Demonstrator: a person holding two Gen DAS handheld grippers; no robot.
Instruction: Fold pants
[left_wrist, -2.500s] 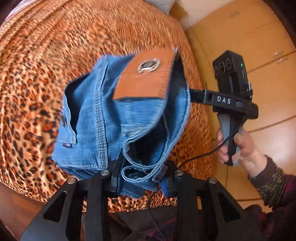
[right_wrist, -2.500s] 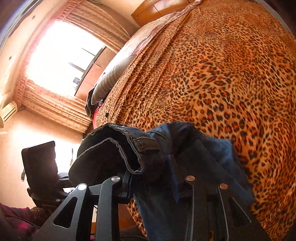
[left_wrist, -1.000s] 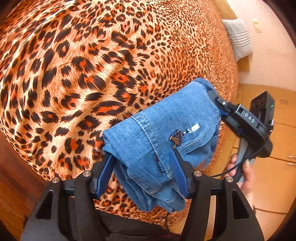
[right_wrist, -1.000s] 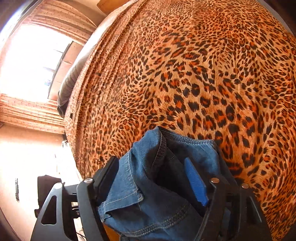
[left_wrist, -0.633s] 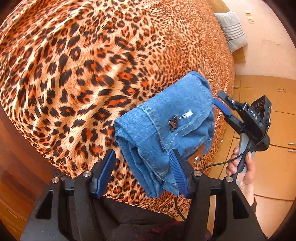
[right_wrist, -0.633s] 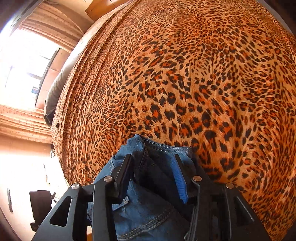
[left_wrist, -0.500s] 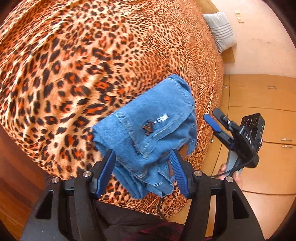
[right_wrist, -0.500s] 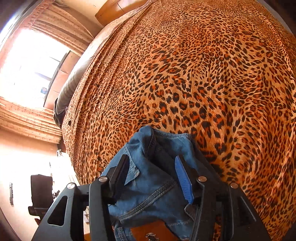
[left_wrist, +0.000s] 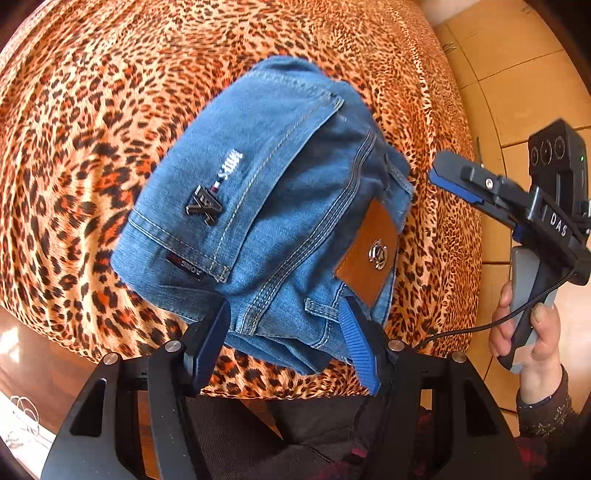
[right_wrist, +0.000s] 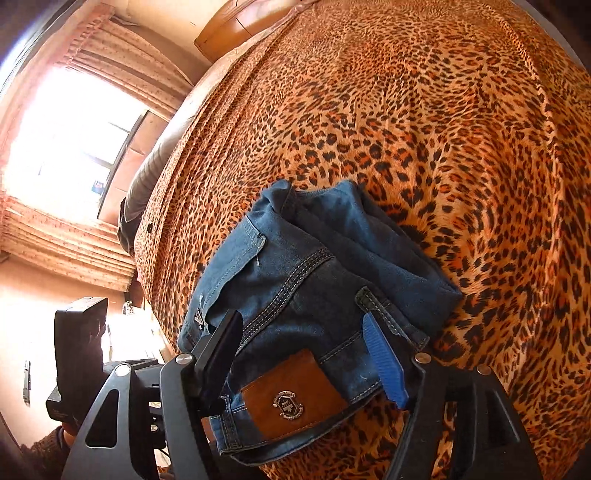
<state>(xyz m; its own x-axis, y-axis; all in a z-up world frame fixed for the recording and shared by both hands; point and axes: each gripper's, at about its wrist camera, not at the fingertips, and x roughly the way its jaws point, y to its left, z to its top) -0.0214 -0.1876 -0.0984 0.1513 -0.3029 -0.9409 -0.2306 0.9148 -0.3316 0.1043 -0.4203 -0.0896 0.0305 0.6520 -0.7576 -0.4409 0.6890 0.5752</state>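
Apparently the folding is almost done: the pants (left_wrist: 266, 206) lie as one compact, thick bundle near the edge of the bed (left_wrist: 74, 110), with the back pocket and the brown leather patch (left_wrist: 369, 254) facing up, and no loose leg is spread over the leopard cover. What may be left, as I judge, is only small tidying, because the lower edge of the bundle looks a little uneven and hangs slightly past the edge of the bed; a further fold does not look needed. The left claw (left_wrist: 284, 332) points steeply down over the near edge of the bundle, its jaws apart, and the cloth seems to sit below them and not to be pinched. The right claw (right_wrist: 303, 354) has just been opening its jaws; they stand wide on both sides of the waistband corner by the patch, and the pads do not press on it. In the left view, this claw is held clear of the bundle on its right side, with the person's hand (left_wrist: 524, 332) around the handle.
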